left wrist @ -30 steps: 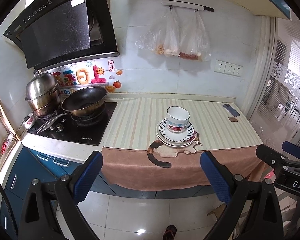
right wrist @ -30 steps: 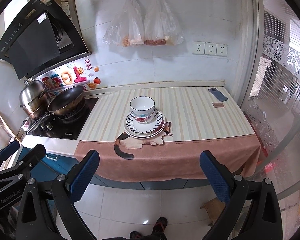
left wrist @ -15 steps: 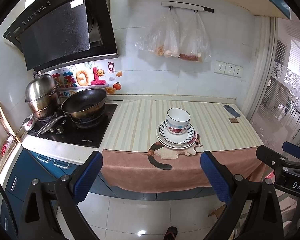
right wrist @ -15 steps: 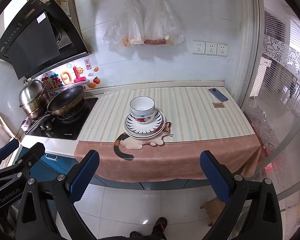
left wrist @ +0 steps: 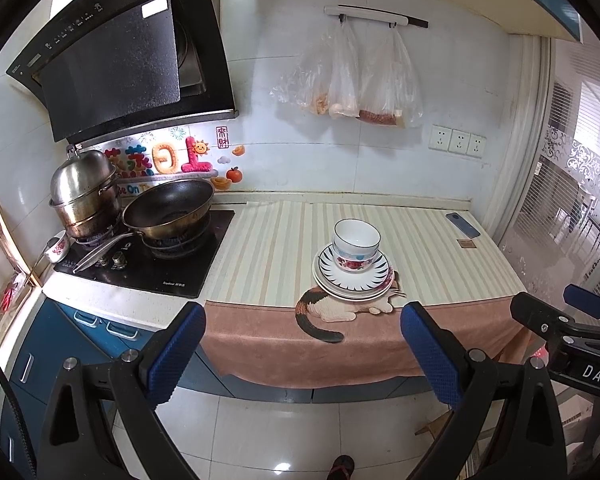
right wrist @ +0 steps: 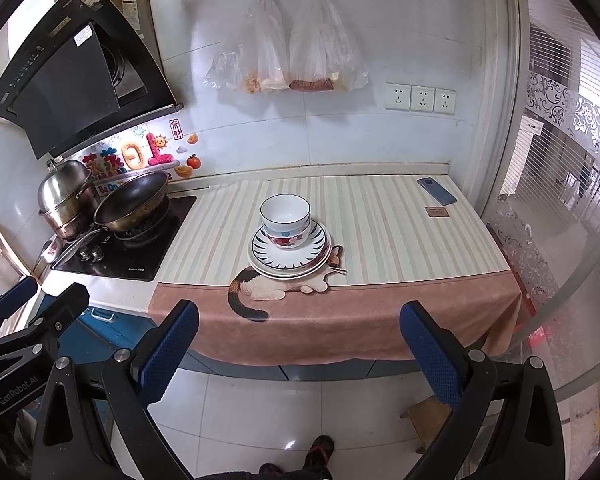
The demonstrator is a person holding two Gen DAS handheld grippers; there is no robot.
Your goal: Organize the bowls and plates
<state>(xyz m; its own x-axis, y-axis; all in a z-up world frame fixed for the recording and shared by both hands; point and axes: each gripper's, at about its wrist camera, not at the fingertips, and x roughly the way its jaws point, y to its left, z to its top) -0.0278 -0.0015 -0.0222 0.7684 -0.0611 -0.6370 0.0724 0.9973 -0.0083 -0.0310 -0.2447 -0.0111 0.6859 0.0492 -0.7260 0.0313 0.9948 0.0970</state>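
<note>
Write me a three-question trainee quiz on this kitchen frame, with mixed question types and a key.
1. True or false: the bowls sit stacked on the plates.
2. What lies near the right back corner of the counter? A) a phone B) a kettle C) a knife
3. Fill in: the jaws of the left gripper and right gripper are both ____.

Key: 1 true. 2 A, the phone. 3 open, holding nothing.
</note>
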